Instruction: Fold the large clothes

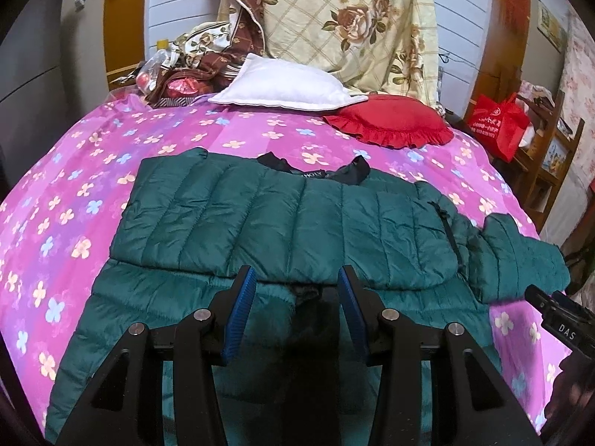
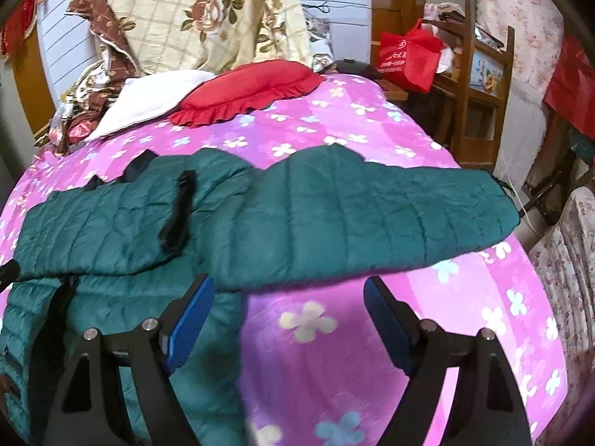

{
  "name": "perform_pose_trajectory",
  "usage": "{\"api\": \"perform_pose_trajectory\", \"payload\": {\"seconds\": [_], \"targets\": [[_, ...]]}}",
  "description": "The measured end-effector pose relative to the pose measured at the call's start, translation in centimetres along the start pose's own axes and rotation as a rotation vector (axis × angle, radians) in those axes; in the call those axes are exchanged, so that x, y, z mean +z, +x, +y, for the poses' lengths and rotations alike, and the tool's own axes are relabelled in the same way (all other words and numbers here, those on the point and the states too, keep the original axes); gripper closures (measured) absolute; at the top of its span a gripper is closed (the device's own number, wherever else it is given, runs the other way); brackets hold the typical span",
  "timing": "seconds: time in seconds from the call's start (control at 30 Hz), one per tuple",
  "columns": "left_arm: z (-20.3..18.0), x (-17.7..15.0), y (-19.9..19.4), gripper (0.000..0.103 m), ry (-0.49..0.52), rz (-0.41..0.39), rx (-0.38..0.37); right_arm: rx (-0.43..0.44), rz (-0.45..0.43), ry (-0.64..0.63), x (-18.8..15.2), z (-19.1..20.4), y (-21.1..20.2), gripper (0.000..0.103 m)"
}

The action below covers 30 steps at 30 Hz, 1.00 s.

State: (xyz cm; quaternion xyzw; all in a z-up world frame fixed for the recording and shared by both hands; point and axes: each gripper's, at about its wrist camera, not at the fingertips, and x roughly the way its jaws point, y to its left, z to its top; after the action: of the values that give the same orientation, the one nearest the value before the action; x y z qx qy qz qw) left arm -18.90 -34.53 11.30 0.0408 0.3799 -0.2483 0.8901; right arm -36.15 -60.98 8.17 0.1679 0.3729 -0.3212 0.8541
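Note:
A dark green quilted puffer jacket lies on a pink flowered bedspread, its left side folded over the body and a black collar at the far edge. My left gripper is open and empty over the jacket's near fold. In the right wrist view the jacket's right sleeve stretches out to the right across the bedspread. My right gripper is open and empty just below the sleeve's near edge. The right gripper's body shows at the right of the left wrist view.
A white pillow and a red frilled cushion lie at the head of the bed, with piled floral bedding behind. A red bag sits on a wooden shelf beside the bed's right edge.

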Motion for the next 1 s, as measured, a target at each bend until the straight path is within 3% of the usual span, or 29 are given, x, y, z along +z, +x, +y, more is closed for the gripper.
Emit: {"api": "perform_pose_trajectory", "payload": {"seconds": [0.47, 0.73, 1.0], "targets": [[1.4, -0.2, 0.6, 0.077, -0.026, 0.006, -0.003, -0.068, -0.01, 0.056, 2.1, -4.5, 3.6, 0.018], [1.8, -0.8, 1.2, 0.077, -0.041, 0.025, -0.02, -0.282, 0.004, 0.215, 3.3, -13.1, 7.0, 0.018], [1.4, -1.8, 2.0, 0.077, -0.006, 0.055, -0.016, -0.357, -0.003, 0.39, 3.8, -20.2, 8.9, 0.018]]}}
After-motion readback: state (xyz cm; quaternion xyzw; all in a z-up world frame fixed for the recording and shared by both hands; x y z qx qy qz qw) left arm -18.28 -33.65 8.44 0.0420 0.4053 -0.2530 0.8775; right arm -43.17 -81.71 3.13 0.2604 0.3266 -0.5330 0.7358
